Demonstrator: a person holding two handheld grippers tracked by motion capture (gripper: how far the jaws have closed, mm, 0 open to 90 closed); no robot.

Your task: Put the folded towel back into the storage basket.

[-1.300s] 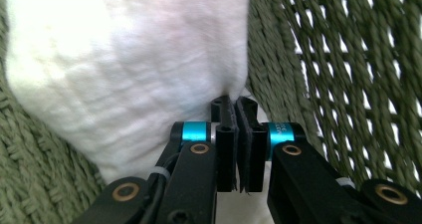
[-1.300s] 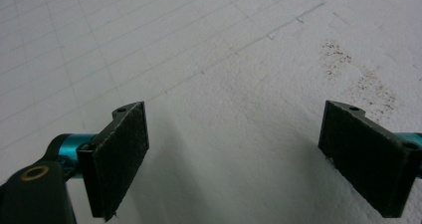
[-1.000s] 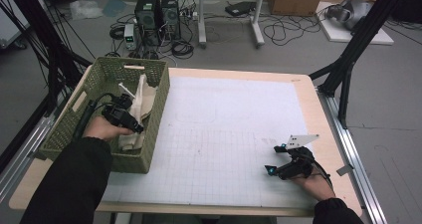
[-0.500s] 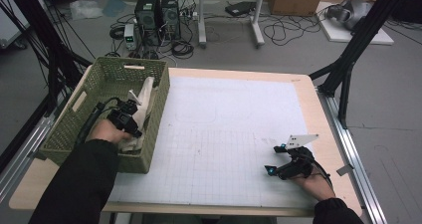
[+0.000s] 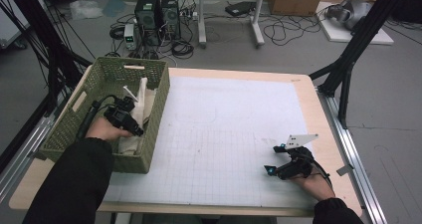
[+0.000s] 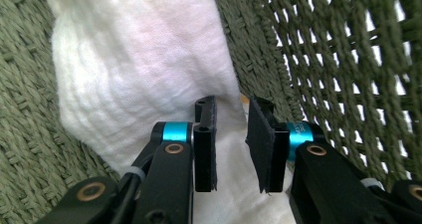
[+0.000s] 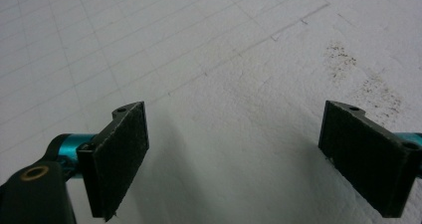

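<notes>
High view: cloth [image 5: 141, 104] is seen inside the green woven basket [image 5: 154, 124] at the left of the table [image 5: 318, 109], lying against the basket's right wall. Its long axis is run from the near end of the basket up toward the far end, the far end being raised and leaned on the wall. The left gripper [image 5: 130, 115] is held inside the basket, over the cloth. The right gripper [image 5: 278, 162] is rested low over the white gridded mat [image 5: 229, 119], well apart from the basket.

Left gripper view: the jaws are set a narrow gap apart, not pressed together. White cloth [image 6: 144, 64] is seen behind and below the jaws, bulging up and left; whether any fold is pinched cannot be told. Basket weave [image 6: 348, 59] is seen at right.

Right gripper view: the jaws are spread wide, with bare mat [image 7: 224, 84] between them.
</notes>
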